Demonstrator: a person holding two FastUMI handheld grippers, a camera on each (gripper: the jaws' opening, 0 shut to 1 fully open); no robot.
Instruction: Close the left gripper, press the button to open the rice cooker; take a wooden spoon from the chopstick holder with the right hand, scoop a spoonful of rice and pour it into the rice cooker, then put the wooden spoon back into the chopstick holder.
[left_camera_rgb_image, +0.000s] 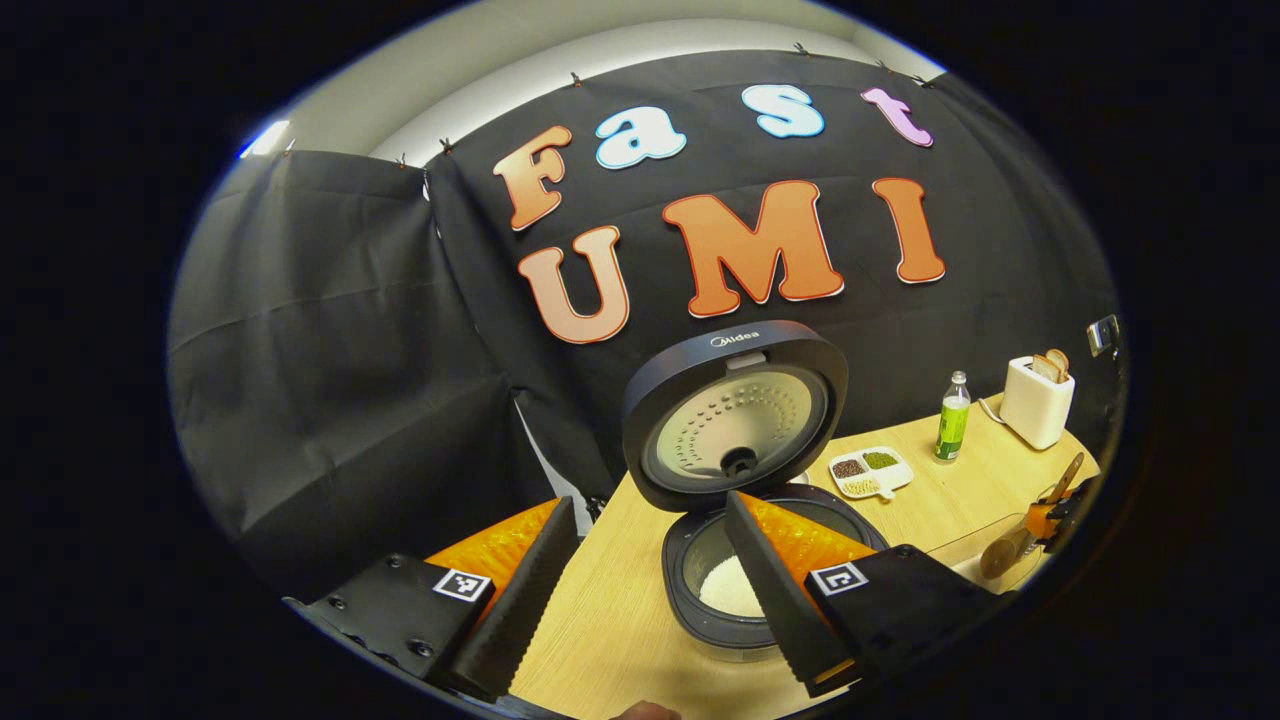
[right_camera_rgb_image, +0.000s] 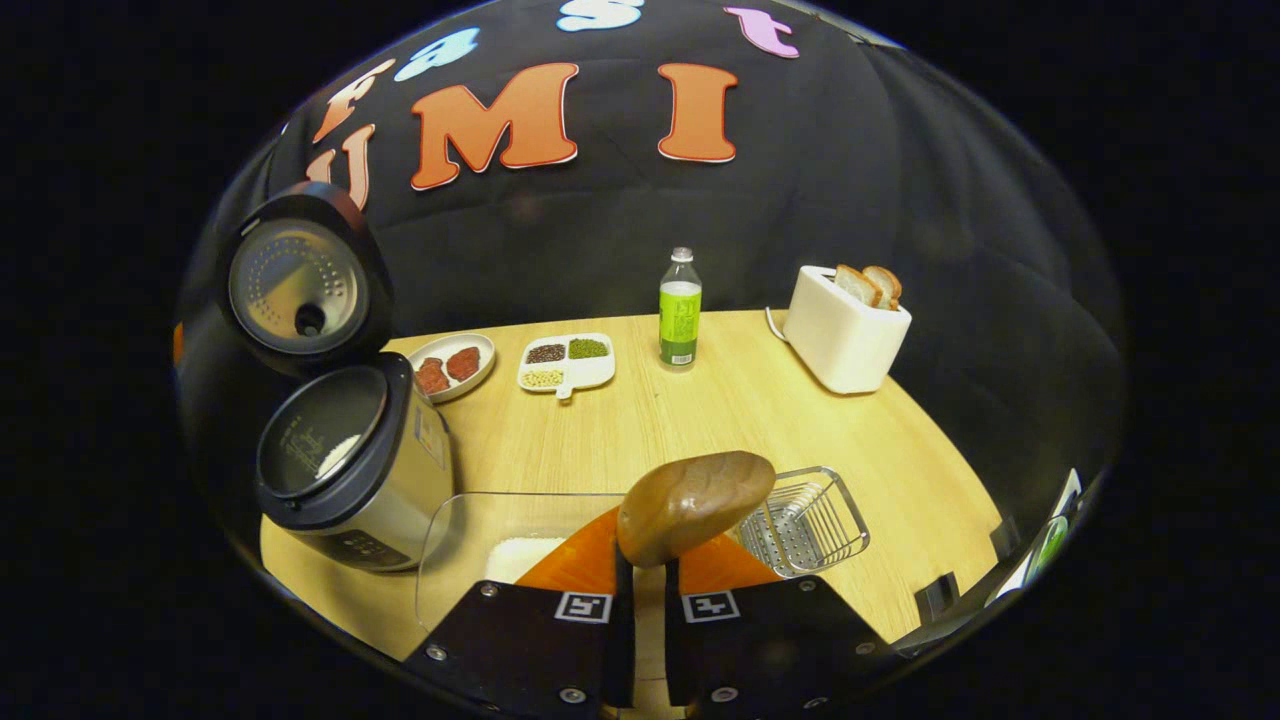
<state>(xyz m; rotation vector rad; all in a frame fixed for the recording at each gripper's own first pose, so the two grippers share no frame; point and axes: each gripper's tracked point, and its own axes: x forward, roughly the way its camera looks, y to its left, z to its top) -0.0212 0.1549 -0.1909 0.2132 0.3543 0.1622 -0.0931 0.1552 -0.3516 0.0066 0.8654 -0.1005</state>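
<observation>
The rice cooker (left_camera_rgb_image: 745, 560) stands open on the wooden table, lid (left_camera_rgb_image: 735, 420) upright, white rice in its pot. My left gripper (left_camera_rgb_image: 650, 500) hovers open just in front of it, fingers wide apart and holding nothing. My right gripper (right_camera_rgb_image: 645, 560) is shut on the handle of the wooden spoon (right_camera_rgb_image: 695, 505), whose rounded back faces the camera. Below the spoon is a clear container (right_camera_rgb_image: 470, 530) with rice (right_camera_rgb_image: 520, 555) in it. The wire chopstick holder (right_camera_rgb_image: 805, 520) stands just right of the spoon. The rice cooker (right_camera_rgb_image: 340, 450) is to the left. Farther off, the spoon (left_camera_rgb_image: 1005, 552) hangs over the container.
At the back of the table stand a plate of red pieces (right_camera_rgb_image: 452, 365), a divided dish of beans (right_camera_rgb_image: 565, 362), a green bottle (right_camera_rgb_image: 680, 310) and a white toaster (right_camera_rgb_image: 845, 325) with bread. Bare tabletop (right_camera_rgb_image: 700, 410) lies between them and the container.
</observation>
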